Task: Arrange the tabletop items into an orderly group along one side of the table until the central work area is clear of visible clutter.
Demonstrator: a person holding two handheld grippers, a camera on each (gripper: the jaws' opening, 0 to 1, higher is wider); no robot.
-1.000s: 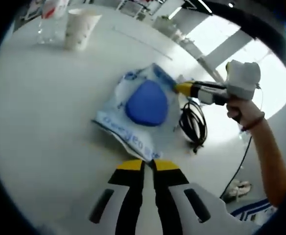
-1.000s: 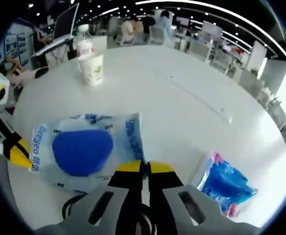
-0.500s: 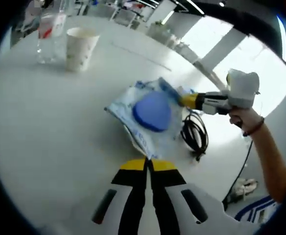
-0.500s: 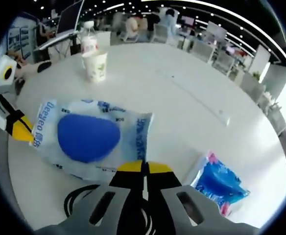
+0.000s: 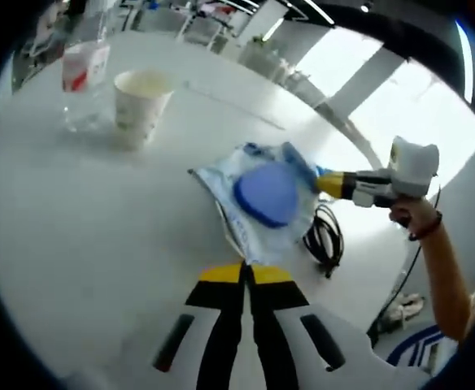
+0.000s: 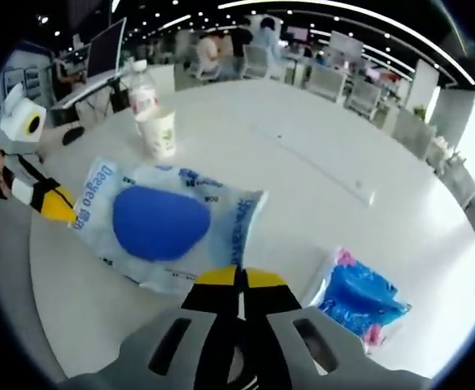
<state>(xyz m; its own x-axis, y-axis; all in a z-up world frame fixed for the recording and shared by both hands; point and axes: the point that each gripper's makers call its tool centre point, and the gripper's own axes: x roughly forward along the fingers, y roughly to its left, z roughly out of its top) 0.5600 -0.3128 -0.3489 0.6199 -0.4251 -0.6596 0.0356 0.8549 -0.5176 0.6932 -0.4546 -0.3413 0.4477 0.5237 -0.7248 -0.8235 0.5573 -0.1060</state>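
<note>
Both grippers, left [image 5: 246, 275] and right [image 6: 238, 280], have jaws clenched on opposite edges of the blue-pad bag [image 6: 163, 225]. Paper cup [image 5: 139, 101] at 11 o'clock; cable [image 5: 326, 237] at 3 on the table [image 5: 75, 236].

Both claws on blue-pad packet [image 6: 168, 231]

Lighting: bright, even indoor light; rows of ceiling strip lights [image 6: 319, 16] in the right gripper view. Left gripper view: strong daylight from windows [image 5: 433, 106], blown out to white, with glare washing the far edge of the white table [image 5: 75, 227]. Shadows: faint, soft. Optics: heavy fisheye bending toward the rims. Focus: mild softness overall; background office blurred, print on the packet [image 6: 172, 227] partly legible.
</note>
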